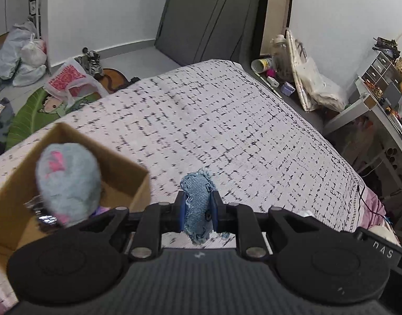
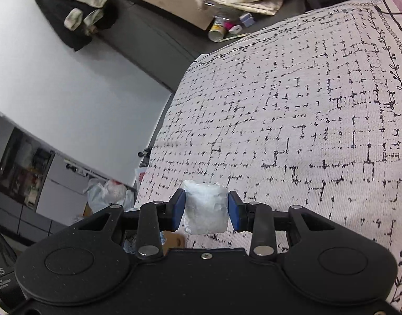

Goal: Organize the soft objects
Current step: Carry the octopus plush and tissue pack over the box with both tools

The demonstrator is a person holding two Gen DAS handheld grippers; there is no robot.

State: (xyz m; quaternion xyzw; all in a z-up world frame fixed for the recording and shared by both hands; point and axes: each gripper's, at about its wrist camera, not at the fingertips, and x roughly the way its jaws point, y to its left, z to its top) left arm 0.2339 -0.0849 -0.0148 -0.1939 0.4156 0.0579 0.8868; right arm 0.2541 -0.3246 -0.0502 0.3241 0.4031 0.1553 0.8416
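My left gripper is shut on a blue denim soft piece with frayed edges, held above the patterned bedspread. To its left an open cardboard box stands on the bed, with a fluffy blue-grey plush with pink marks sticking out of it. My right gripper is shut on a white soft bundle, held above the same bedspread.
The bed edge drops to a grey floor with plastic bags, a green leaf mat and clutter by the wall. A white desk stands at the right. Dark panels lean on the wall.
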